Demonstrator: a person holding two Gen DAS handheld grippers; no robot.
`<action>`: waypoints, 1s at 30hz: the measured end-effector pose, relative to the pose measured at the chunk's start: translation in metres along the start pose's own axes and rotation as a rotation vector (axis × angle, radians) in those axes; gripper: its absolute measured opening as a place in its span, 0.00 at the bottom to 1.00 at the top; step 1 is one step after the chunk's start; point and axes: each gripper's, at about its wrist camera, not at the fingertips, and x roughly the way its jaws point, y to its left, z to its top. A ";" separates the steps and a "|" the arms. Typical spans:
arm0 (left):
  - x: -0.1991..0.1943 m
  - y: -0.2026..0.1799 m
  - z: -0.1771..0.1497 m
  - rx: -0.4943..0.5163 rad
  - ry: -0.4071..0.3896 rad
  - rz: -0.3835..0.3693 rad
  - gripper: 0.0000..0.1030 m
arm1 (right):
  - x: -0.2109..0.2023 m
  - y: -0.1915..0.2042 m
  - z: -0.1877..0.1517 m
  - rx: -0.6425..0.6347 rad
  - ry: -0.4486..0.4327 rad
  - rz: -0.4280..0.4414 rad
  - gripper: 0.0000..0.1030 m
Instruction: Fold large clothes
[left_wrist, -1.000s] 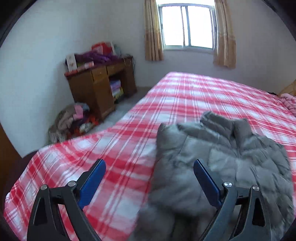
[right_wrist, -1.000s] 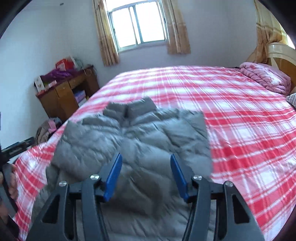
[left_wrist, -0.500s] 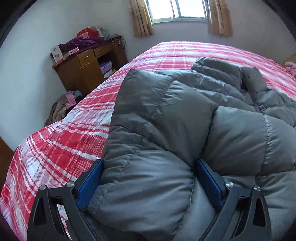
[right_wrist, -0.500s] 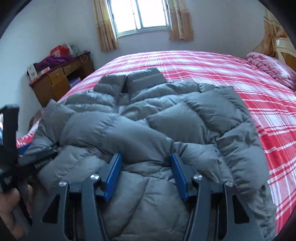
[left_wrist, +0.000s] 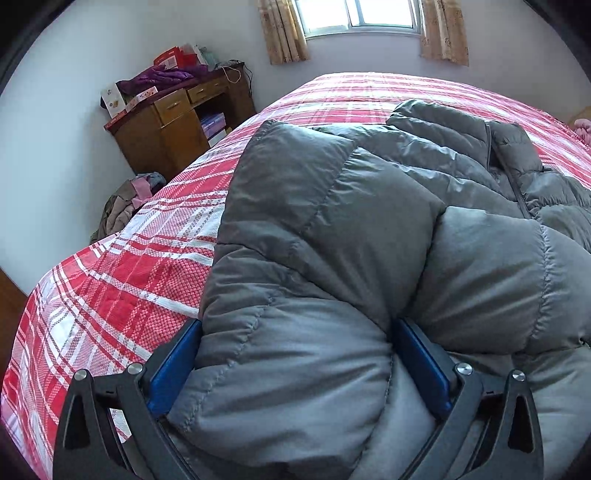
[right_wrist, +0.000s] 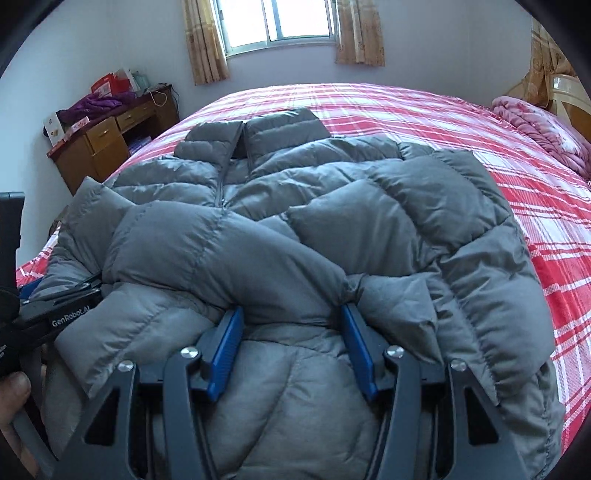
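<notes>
Now I have both the left gripper (left_wrist: 295, 354) and right gripper (right_wrist: 291, 339), jaws wide, straddling the grey puffer jacket (right_wrist: 295, 221) near its hem; next, I'd pinch and fold it toward the collar.

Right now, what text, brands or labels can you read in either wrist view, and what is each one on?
"GenRobot.AI": white print on the black body of the left gripper, seen in the right wrist view.
Partial white print lower on that same black device: cut off, unreadable.
Boxes on the wooden desk: printed, too small and blurred to read.
Grey puffer jacket: no readable label.
</notes>
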 end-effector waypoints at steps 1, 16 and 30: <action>0.000 -0.001 0.000 0.001 0.000 0.002 0.99 | 0.000 0.001 0.000 -0.003 0.001 -0.004 0.56; -0.038 0.029 0.078 -0.082 -0.084 0.023 0.99 | -0.058 -0.024 0.054 0.084 -0.174 -0.041 0.56; 0.041 0.024 0.042 -0.138 0.048 0.022 0.99 | 0.031 -0.038 0.044 0.084 0.008 -0.151 0.59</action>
